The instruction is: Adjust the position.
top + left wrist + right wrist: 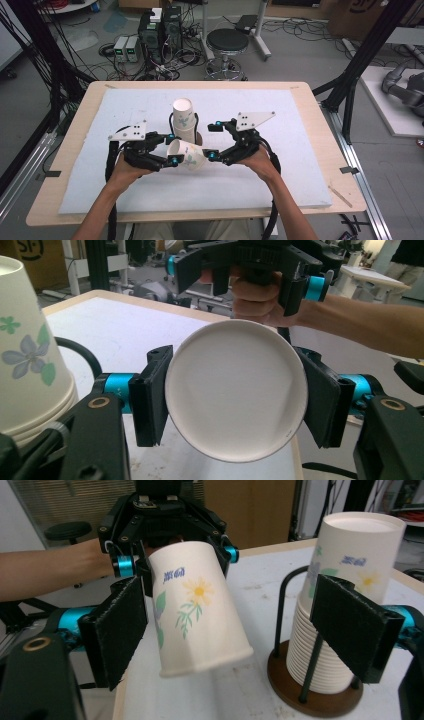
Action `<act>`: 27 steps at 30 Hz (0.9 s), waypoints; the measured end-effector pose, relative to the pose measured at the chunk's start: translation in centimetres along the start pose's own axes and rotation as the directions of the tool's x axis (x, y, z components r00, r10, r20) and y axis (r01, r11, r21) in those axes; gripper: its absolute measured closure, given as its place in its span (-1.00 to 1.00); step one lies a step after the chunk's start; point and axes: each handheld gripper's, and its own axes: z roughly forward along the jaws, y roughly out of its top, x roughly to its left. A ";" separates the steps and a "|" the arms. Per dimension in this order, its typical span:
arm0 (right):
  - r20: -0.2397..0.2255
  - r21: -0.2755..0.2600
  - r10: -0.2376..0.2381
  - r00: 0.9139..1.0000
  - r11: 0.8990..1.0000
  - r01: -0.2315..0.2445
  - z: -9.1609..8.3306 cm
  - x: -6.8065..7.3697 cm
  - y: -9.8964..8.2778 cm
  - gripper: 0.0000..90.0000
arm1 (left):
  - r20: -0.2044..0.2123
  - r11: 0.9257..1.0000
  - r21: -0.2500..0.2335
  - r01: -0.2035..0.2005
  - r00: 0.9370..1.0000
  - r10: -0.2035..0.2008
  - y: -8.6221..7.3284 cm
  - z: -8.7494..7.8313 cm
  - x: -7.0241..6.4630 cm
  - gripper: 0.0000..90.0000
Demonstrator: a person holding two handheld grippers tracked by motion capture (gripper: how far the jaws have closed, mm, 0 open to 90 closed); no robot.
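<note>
A: Where is the paper cup (187, 155)?

B: Held above the table (300, 165), just in front of the cup stack (183, 120). Left gripper (172, 148) is clamped on its sides; right gripper (214, 141) stands released nearby.

A: Handling?

B: Likely light, thin-walled, crushable. Grip mid-wall, gently.

A: Orientation?

B: Long axis roughly level, rim toward the right gripper.

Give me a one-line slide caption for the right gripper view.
Left gripper holds a flowered paper cup on its side between the right gripper's open jaws, beside the cup stack in its holder.
</note>
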 end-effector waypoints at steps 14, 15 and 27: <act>-0.101 -0.008 -0.004 0.995 1.000 0.003 1.2 0.1 0.1 -0.65 | 0.070 1.000 -0.027 0.009 0.998 -0.007 0.1 0.5 0.1 -0.18; -0.108 -0.009 -0.006 0.994 1.000 0.005 1.2 0.1 0.1 -0.65 | 0.071 1.000 -0.024 0.008 0.997 -0.007 0.2 0.6 0.1 -0.18; -0.147 0.012 -0.016 0.989 1.000 0.018 2.6 0.5 0.0 -0.65 | 0.094 0.999 -0.045 -0.004 0.996 0.008 1.2 1.0 -0.2 -0.18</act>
